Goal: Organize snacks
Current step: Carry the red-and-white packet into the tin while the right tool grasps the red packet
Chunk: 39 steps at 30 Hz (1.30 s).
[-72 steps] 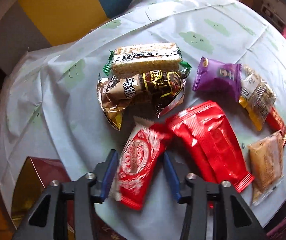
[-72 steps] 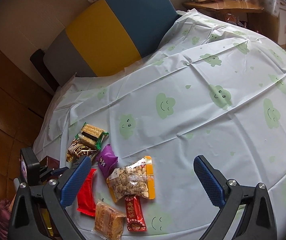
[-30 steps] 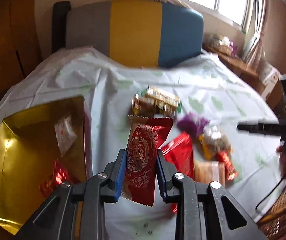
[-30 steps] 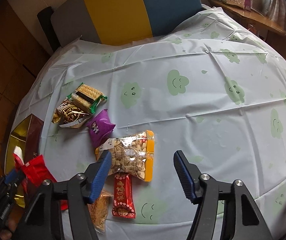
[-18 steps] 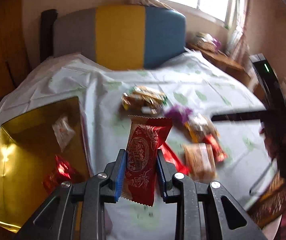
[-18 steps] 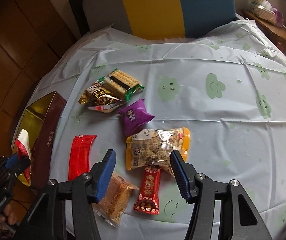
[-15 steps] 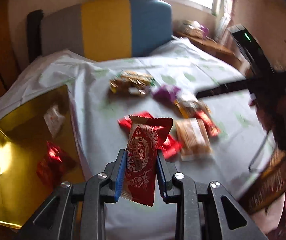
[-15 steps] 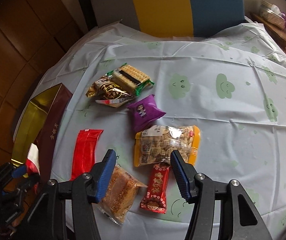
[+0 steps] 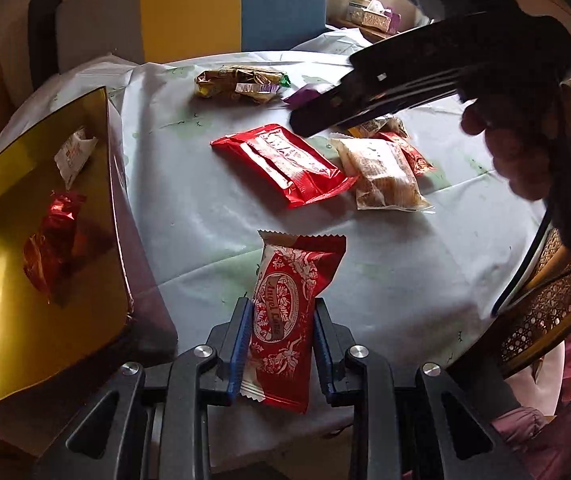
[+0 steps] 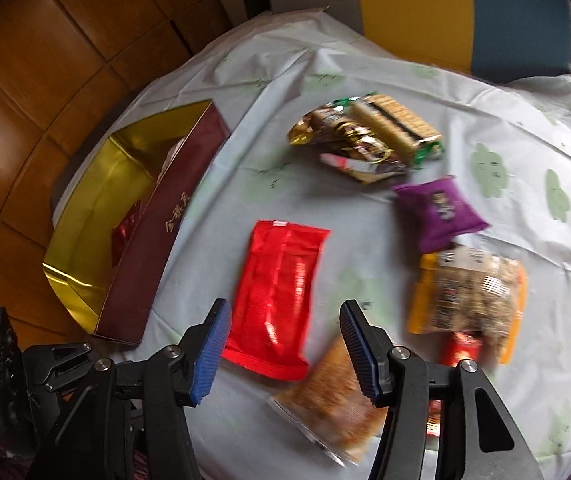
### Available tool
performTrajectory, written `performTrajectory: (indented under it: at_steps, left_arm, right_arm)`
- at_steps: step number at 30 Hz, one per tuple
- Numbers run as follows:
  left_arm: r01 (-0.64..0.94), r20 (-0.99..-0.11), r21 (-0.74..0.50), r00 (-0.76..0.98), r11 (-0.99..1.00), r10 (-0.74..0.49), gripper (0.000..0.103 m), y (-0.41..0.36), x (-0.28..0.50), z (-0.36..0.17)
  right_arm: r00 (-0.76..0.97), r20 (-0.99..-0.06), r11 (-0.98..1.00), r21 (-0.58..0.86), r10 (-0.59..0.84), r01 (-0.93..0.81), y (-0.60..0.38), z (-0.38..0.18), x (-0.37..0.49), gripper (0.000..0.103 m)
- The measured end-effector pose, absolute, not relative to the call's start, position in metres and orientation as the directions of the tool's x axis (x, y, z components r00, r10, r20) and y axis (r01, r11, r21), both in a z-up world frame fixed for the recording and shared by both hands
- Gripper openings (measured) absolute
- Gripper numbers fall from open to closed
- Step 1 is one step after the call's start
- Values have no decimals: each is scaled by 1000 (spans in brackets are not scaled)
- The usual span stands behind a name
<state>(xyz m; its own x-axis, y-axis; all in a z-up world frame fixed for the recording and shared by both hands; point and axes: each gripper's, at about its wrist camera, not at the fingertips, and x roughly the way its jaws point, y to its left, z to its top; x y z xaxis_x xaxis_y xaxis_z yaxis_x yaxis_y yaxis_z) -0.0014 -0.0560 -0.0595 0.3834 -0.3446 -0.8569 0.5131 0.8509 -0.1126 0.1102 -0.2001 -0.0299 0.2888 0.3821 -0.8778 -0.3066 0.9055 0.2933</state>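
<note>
While the left gripper point(image 9: 281, 344) pinches an upright red-and-white cake packet point(image 9: 291, 320), the right gripper point(image 10: 285, 354) hangs spread, a flat red packet point(image 10: 279, 294) lying beyond its jaws.

box point(image 9: 37, 240): mirror-bright gold foil lining, left of frame; outer wall matt maroon card. tablecloth point(image 9: 213, 216): thin plastic sheet, smooth, creased, faint sheen. flat red packet point(image 10: 277, 292): glossy crinkled film. red-and-white cake wrapper point(image 9: 285, 312): satin printed film, serrated end seal. clear pastry bag point(image 9: 385, 172): transparent shiny film. gripper pads point(image 10: 209, 348): blue ribbed rubber on matt black plastic arms. chair point(image 9: 549, 300), lower right: woven cane, rough.
</note>
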Motion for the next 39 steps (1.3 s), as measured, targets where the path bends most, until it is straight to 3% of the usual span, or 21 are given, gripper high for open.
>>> performTrajectory:
  at_steps: [6, 8, 12, 18, 31, 36, 39]
  left_arm:
    - [507, -849, -135, 384, 851, -363, 31, -56, 1, -63]
    - [504, -847, -143, 383, 852, -369, 32, -54, 1, -64]
    - [503, -844, -151, 383, 851, -376, 32, -52, 1, -64]
    - [505, -835, -159, 390, 848, -389, 30, -49, -1, -61]
    - [542, -710, -211, 487, 814, -508, 29, -23, -17, -1]
    - [438, -656, -329, 531, 837, -536, 29, 14, 6, 24]
    - [295, -673, -360, 574, 885, -466, 29, 44, 32, 27]
  right_arm:
    - [267, -901, 917, 256, 341, -307, -181, -52, 119, 59]
    - [259, -908, 920, 245, 328, -307, -181, -61, 120, 52]
    - [280, -905, 915, 217, 319, -341, -180, -62, 115, 50]
    - [278, -895, 907, 248, 349, -341, -186, -65, 109, 50]
    - [296, -889, 908, 243, 349, -342, -189, -64, 108, 50]
    - [317, -896, 911, 186, 311, -367, -181, -64, 103, 50]
    - [321, -898, 912, 175, 302, -370, -180, -64, 102, 50]
